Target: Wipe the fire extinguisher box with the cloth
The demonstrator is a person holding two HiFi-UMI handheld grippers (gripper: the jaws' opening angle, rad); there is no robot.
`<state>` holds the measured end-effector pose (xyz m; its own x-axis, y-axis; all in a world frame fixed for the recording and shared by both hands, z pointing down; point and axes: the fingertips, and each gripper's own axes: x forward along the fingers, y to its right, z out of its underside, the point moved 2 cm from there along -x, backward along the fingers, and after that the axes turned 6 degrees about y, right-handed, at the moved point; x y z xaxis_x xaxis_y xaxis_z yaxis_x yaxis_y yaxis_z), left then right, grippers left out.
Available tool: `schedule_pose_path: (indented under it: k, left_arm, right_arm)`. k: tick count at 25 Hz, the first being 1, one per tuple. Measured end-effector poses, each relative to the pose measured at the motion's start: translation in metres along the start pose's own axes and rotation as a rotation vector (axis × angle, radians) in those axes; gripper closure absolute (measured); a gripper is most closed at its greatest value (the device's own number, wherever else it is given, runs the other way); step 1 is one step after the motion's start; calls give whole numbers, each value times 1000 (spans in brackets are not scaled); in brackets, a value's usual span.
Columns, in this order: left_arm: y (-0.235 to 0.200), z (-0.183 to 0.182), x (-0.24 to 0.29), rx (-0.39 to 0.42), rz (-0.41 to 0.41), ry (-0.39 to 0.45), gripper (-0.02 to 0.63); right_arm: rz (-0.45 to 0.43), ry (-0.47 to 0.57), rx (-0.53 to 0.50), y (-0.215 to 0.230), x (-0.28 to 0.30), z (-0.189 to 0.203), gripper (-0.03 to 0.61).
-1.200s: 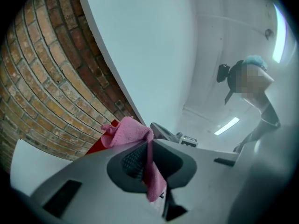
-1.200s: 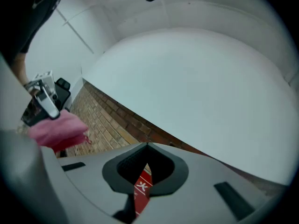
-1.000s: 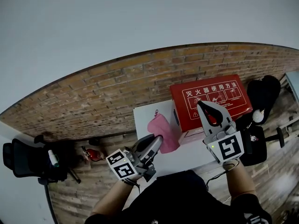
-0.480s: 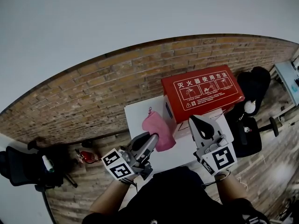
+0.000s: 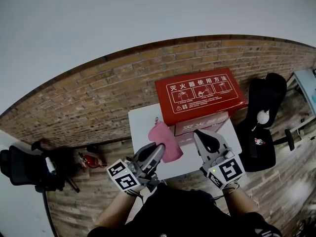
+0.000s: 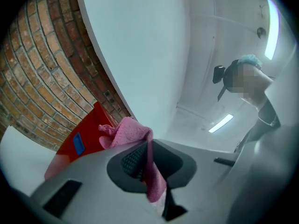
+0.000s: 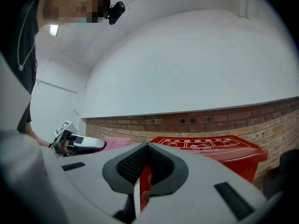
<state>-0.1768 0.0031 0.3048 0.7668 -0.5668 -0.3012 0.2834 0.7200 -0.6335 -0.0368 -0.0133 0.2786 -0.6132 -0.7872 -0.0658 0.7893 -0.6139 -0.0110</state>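
Glossy red rectangular box (image 5: 200, 95), white print on top, ahead of right claw (image 5: 203, 135), jaws pressed together; left claw (image 5: 158, 148) pinches soft pink cloth (image 5: 167, 138).

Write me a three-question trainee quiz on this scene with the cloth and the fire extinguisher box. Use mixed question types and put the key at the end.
1. Multiple choice: what is between the jaws of the left gripper?
A) the pink cloth
B) a sponge
C) nothing
2. True or false: the jaws of the right gripper stand wide apart.
3. Short answer: what does the red box stand on?

Key
1. A. The jaws are closed on a fold of it.
2. False. They are together, with nothing between them.
3. The white table.
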Motion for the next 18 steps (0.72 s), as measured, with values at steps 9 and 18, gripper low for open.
schedule_pose_path:
  k: [9,18]
  left_arm:
    - [35,93,35,-34,-74,5,558]
    - [45,162,38,-88,-176,3,558]
  right_arm:
    - [-39,-43,25,55,-93,22,560]
    - [-99,-60,88,78,-156,50,560]
